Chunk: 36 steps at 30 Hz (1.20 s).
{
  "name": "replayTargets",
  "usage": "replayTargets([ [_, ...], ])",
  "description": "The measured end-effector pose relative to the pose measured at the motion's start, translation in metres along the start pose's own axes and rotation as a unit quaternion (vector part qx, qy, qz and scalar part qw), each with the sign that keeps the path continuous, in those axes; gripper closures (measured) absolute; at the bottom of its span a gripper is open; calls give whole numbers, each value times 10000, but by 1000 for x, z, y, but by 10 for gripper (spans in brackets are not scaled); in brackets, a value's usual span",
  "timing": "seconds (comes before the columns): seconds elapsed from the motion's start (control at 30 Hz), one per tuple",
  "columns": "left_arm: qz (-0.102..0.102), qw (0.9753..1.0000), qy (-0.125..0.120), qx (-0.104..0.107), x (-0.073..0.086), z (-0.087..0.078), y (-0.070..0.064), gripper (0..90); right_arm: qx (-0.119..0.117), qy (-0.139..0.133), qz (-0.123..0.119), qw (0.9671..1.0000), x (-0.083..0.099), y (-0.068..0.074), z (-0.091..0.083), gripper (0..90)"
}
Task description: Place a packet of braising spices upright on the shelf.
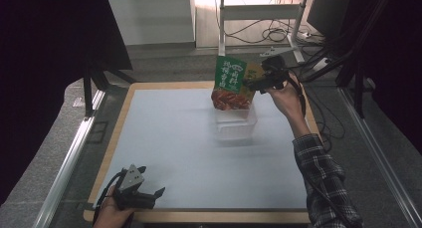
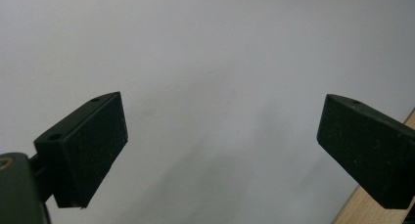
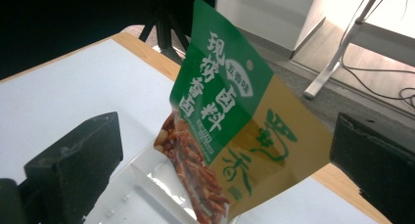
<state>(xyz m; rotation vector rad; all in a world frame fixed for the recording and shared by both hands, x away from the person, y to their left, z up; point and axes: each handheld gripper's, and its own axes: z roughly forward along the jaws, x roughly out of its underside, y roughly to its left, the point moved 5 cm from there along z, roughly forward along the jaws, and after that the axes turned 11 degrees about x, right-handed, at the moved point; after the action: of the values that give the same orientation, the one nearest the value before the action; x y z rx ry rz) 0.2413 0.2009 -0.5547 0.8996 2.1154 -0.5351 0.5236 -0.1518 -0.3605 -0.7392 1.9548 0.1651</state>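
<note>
A green and yellow snack packet (image 1: 231, 83) (image 3: 230, 121) with red food pictured on it stands tilted, its lower end inside a clear plastic container (image 1: 236, 123) (image 3: 147, 185) at the far right of the white mat. My right gripper (image 1: 259, 81) (image 3: 225, 150) is at the packet's upper right edge. Its jaws are open wide with the packet between them; the left jaw is clear of it, and the right jaw is at the yellow edge. My left gripper (image 1: 149, 193) (image 2: 222, 136) rests open and holds nothing, low over the mat's near left corner.
The white mat (image 1: 189, 148) covers a wooden table whose edge (image 2: 372, 204) shows beside the left gripper. Metal rails run along both sides of the table. A desk frame and cables (image 1: 268, 34) stand on the floor behind it.
</note>
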Motion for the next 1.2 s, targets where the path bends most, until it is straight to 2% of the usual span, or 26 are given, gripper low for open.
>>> replayTargets([
  [0.2, -29, 10000, 1, -32, 0, 0, 1, 51, -44, -18, 71, 10000, 6, 4, -4, 0],
  [0.5, -23, 10000, -5, -36, 0, 0, 0, 49, -288, 7, 86, 9995, 25, 15, -7, 0],
  [1.2, -37, 10000, 5, -37, 0, 1, 0, 41, -490, -43, 94, 9987, 50, 33, -26, 0],
])
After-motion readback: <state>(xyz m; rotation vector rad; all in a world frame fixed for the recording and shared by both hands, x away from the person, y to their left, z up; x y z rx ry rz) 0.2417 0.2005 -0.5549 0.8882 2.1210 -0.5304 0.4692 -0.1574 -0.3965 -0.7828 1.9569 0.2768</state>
